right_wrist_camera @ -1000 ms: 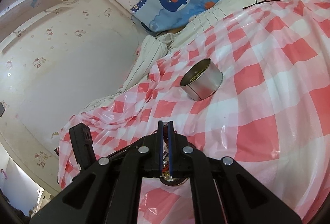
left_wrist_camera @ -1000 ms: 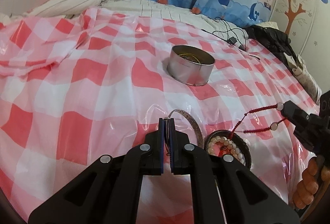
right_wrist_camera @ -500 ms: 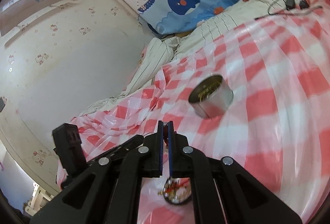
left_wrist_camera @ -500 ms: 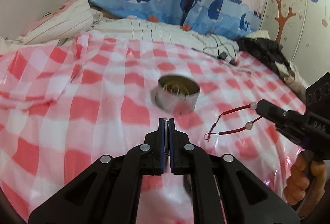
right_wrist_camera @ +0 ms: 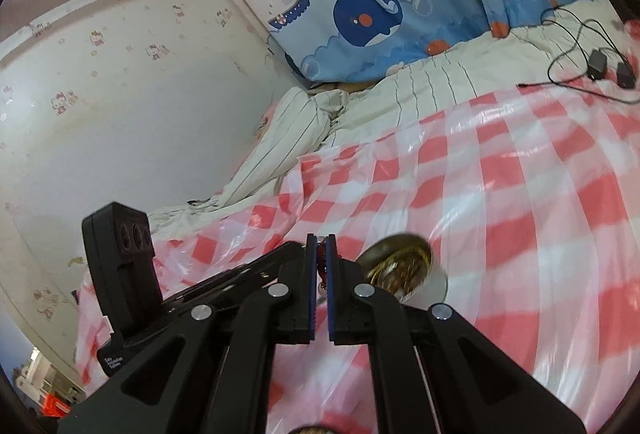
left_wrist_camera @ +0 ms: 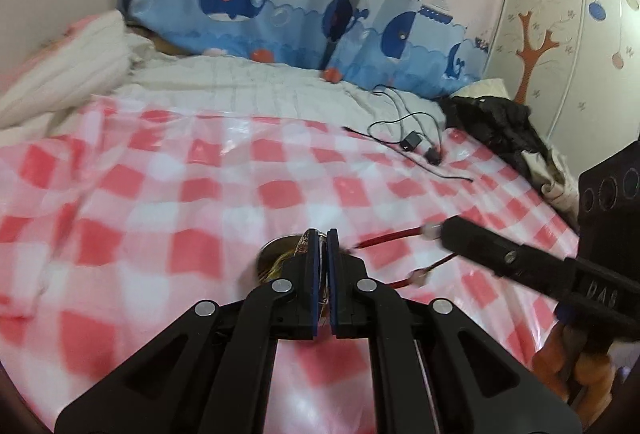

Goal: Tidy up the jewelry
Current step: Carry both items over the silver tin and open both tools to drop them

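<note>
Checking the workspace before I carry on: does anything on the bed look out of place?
Yes: a tangle of black charger cables lies on the far edge of the checked sheet, unrelated to jewelry. Otherwise the round tin sits upright.

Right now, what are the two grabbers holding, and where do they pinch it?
The right gripper pinches a red beaded cord by its end. The left gripper pinches a thin metal band at its edge.

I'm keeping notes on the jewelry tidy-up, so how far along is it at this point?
Done: the round tin already holds gold-coloured pieces. In hand: the left gripper is shut on a silver band, and the right gripper is shut on a red cord necklace, both near the tin. Left: dropping both in.
</note>
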Action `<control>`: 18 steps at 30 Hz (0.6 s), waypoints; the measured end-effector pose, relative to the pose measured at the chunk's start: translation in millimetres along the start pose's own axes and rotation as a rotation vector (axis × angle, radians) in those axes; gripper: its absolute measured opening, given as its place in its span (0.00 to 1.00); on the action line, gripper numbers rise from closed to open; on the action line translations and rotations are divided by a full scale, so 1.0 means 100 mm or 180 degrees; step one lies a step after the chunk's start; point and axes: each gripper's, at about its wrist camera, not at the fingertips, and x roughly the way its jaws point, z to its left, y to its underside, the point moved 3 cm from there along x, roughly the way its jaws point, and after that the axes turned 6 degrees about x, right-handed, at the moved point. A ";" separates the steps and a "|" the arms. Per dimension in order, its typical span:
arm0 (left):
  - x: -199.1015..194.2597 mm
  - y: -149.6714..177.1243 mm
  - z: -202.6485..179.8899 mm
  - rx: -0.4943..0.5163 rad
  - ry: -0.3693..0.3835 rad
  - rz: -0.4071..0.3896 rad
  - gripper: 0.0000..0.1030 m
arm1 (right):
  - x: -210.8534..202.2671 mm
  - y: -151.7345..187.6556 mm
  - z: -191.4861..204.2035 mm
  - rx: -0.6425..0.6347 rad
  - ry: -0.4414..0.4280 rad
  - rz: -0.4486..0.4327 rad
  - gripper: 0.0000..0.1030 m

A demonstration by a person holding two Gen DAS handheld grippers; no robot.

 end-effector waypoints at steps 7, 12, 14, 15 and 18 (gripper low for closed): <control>0.40 0.17 0.31 -0.0173 -0.0206 0.0462 0.16 | 0.72 0.06 -0.35 -0.0034 0.0467 0.0458 0.05; 0.09 0.17 0.59 -0.0258 -0.0300 0.0345 0.34 | 0.91 0.18 -0.50 -0.0101 0.0752 0.0687 0.29; 0.03 0.19 0.64 -0.0269 -0.0321 0.0367 0.37 | 0.81 0.17 -0.45 -0.0178 0.0808 0.0570 0.43; 0.01 0.19 0.66 -0.0274 -0.0339 0.0369 0.39 | 0.75 0.17 -0.42 -0.0192 0.0825 0.0518 0.45; 0.03 0.19 0.61 -0.0239 -0.0398 0.0401 0.45 | 0.60 0.16 -0.37 -0.0216 0.0893 0.0412 0.48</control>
